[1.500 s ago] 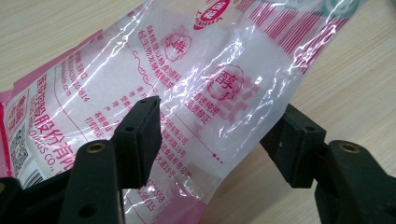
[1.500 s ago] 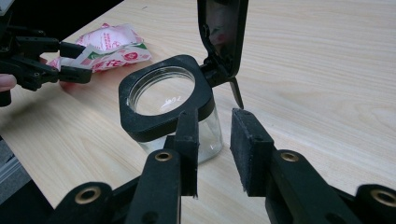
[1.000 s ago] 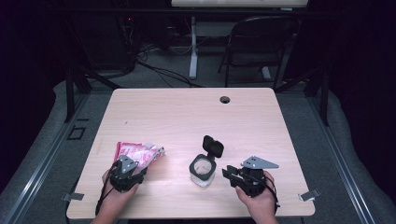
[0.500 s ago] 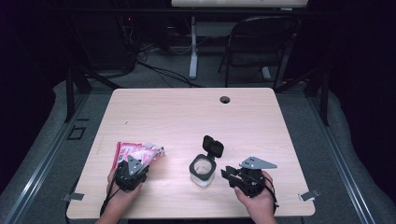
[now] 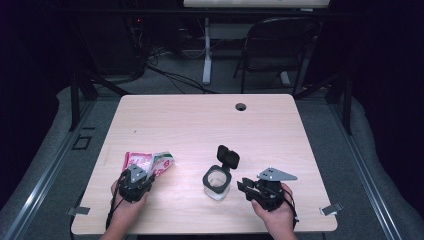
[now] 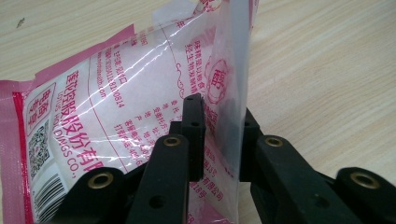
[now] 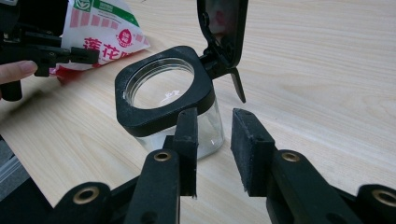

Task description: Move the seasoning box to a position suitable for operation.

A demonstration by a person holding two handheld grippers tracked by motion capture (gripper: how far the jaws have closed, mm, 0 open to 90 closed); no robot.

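- Left gripper [image 5: 136,181] low at the lower left of the high view, held in a hand [image 5: 125,210] rising from the bottom edge
- Jaws clamped on a raised fold of the pink-and-white printed packet [image 6: 116,107] in the left gripper view, thin plastic pinched between the two black pads
- Packet [image 5: 148,163] lying on the wooden table [image 5: 200,125], left of centre, just above that gripper
- Right gripper [image 5: 248,187] at lower right of the high view, grey three-cornered plate on top, jaws pointing left toward the jar
- Jaws parted in the right gripper view [image 7: 214,140], gripping nothing, a clear gap between the pads
- Glass jar [image 7: 163,100] with black square collar just beyond the left pad, hinged black lid [image 7: 223,23] flipped up behind it
- Jar [image 5: 217,181] sitting between the two grippers, lower centre of the table
- Small round hole [image 5: 241,107] near the table's far edge
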